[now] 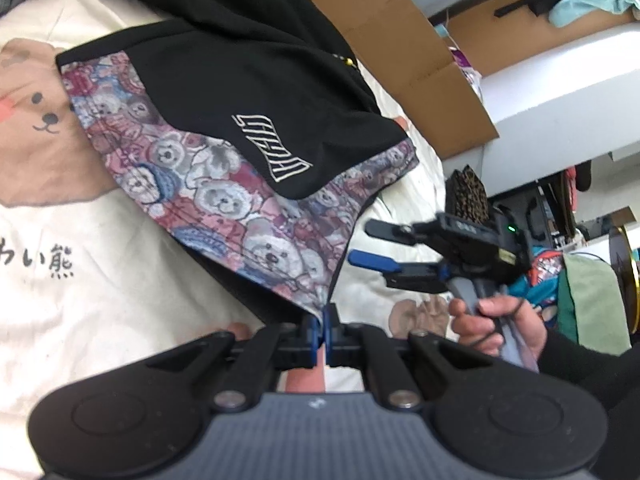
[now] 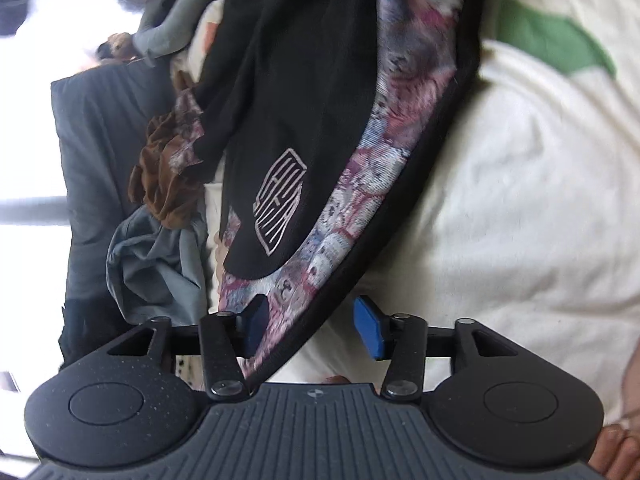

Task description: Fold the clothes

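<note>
The garment (image 1: 224, 128) lies on the bed cover (image 1: 100, 280), ahead of the left gripper (image 1: 321, 334) and to the left of its fingers. A corner of the garment sits between these fingers. The right gripper (image 1: 378, 246) is to the right and a little ahead, beside the garment's edge. From the right wrist, the garment's edge passes between the two fingers, and a pile of clothes (image 2: 160, 216) lies left of them.
</note>
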Motion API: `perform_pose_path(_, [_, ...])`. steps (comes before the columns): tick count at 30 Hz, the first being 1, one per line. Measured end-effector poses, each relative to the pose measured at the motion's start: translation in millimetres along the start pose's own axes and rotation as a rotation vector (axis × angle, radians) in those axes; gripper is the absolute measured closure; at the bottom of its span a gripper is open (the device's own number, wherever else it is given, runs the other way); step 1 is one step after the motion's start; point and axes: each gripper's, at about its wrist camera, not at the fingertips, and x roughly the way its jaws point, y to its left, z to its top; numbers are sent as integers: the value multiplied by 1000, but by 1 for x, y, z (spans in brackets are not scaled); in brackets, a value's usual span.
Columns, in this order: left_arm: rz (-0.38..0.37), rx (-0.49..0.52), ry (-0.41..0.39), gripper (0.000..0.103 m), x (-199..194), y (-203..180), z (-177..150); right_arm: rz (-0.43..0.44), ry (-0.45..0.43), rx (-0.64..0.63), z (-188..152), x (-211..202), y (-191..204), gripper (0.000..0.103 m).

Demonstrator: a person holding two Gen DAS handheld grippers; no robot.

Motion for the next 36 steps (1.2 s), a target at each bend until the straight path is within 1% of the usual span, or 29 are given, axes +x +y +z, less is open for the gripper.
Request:
perform_pose_path(5, [-29, 17, 37, 100, 7, -3, -1, 24, 18, 102, -1, 19, -12, 47])
perform_pose_path(8, [-40, 58, 70, 100, 12, -8, -4, 39, 27, 147, -1, 28, -15, 47])
perform_pose_path(11, [-46, 82, 97, 100, 17, -11, -6, 61, 40, 180, -1, 35, -18, 50])
perform_pose_path(12, [-46, 86, 104, 100, 19, -11, -7, 59, 46, 180, -1, 36, -18, 58])
perform_pose_path(13, [-46, 83, 106, 100, 19, -10, -8, 57, 53, 179, -1, 37, -18, 70])
perform_pose_path(14, [-46, 81, 108, 100, 19, -8, -8, 54, 59, 176, -1, 37, -19, 79])
perform_pose_path(15, [-46, 73, 110, 100, 19, -7, -8, 52, 61, 177, -2, 36, -21, 95])
perform_pose_path(16, [-44, 64, 111, 100, 20, -6, -7, 49, 57, 174, -3, 34, -22, 99])
perform_pose_path(17, [-41, 55, 111, 100, 19, -5, -6, 41, 48, 162, -3, 31, -22, 101])
perform_pose_path(20, [-29, 36, 111, 99, 17, -2, -3, 24, 24, 135, -2, 22, -22, 102])
perform_pose_path(21, [-23, 34, 110, 97, 16, -1, -1, 18, 12, 130, -1, 16, -23, 102])
perform_pose_path(24, [-4, 28, 103, 88, 12, 2, 3, -6, -31, 128, 3, 0, -27, 103])
perform_pose_path(27, [23, 33, 80, 86, 6, 4, 11, -30, -76, 129, 9, -16, -32, 103])
perform_pose_path(29, [50, 37, 61, 78, 2, 7, 17, -46, -102, 128, 14, -26, -34, 103])
perform_pose_path(30, [63, 40, 51, 72, -1, 9, 20, -54, -113, 127, 15, -31, -36, 103])
perform_pose_path(31, [76, 42, 41, 69, -3, 10, 24, -62, -123, 125, 17, -35, -37, 103])
perform_pose_path(32, [90, 44, 31, 67, -5, 12, 27, -69, -133, 123, 19, -40, -38, 103])
perform_pose_path(34, [124, 48, 10, 58, -10, 16, 35, -83, -152, 119, 22, -49, -40, 103])
perform_pose_path(36, [163, 55, -18, 52, -15, 19, 45, -98, -172, 120, 26, -60, -42, 103])
